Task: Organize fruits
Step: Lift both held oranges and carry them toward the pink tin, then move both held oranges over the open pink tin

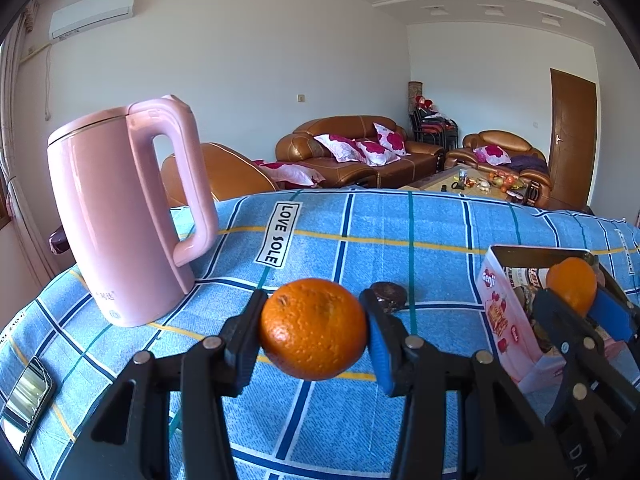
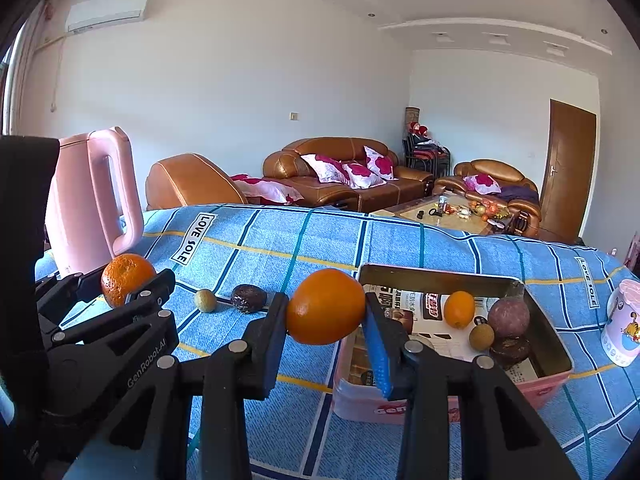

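Observation:
My left gripper [image 1: 314,330] is shut on a rough-skinned orange [image 1: 313,328], held above the blue checked cloth; it also shows at the left of the right wrist view [image 2: 128,284]. My right gripper [image 2: 326,314] is shut on a smooth orange [image 2: 326,306], held by the left rim of the pink tin box [image 2: 552,376]; it also shows in the left wrist view [image 1: 572,284]. The box holds a small orange [image 2: 459,309], a purple fruit [image 2: 508,317], a small greenish fruit [image 2: 481,337] and a dark fruit [image 2: 512,350]. On the cloth lie a dark wrinkled fruit [image 2: 249,298] and a small green fruit [image 2: 205,300].
A pink kettle [image 1: 120,216] stands at the table's left. A phone [image 1: 26,396] lies near the left front edge. A pink cup [image 2: 622,324] stands right of the box. The table's far edge drops off toward sofas and a coffee table.

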### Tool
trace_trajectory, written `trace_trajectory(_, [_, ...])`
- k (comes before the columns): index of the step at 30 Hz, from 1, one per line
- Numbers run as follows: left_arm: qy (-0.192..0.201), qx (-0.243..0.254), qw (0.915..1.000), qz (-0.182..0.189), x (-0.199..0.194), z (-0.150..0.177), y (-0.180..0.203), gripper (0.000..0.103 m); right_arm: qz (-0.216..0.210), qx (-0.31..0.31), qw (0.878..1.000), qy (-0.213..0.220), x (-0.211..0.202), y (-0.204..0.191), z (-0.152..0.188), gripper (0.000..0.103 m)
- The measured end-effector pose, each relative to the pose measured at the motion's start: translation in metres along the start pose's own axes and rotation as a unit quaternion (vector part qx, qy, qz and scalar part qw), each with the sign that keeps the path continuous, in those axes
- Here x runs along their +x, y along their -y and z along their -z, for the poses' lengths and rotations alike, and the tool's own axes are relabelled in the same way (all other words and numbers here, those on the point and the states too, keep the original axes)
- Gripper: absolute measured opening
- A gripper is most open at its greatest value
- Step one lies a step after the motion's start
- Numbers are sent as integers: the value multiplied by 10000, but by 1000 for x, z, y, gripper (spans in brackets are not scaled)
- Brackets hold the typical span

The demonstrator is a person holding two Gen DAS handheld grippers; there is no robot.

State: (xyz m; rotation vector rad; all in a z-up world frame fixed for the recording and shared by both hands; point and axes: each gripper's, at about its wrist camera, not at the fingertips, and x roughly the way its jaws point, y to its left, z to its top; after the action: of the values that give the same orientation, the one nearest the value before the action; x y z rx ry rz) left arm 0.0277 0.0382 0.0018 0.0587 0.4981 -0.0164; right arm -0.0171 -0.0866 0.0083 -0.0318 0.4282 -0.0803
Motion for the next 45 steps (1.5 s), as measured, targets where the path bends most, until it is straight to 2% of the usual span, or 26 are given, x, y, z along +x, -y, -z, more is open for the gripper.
trace_trajectory(21, [-89, 14, 9999, 137, -10, 5, 21, 49, 147, -33, 9999, 20, -16, 28, 7, 40])
trace_trajectory(45, [-97, 256, 9993, 248, -22, 8, 60, 49, 371, -34, 9993, 48, -25, 66, 11, 40])
